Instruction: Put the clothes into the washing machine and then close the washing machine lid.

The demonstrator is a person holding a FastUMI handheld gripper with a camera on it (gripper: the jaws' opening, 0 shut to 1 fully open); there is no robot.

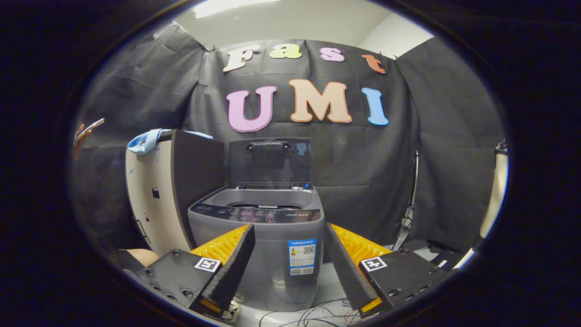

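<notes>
A grey top-loading washing machine stands just ahead of the tongs, its dark lid raised upright. A light-blue cloth garment lies crumpled atop the tall cabinet beside it. The tongs are spread wide, grasping nothing.

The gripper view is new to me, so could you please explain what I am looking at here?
The camera rides on hand-held tongs and looks forward along their two fingers, which stand apart with nothing between them. Beyond them stands a grey top-loading washing machine with its lid raised upright. Beside it is a tall cabinet with a light blue garment draped on top. Cables lie on the floor near the machine's base. Nothing is held.
</notes>
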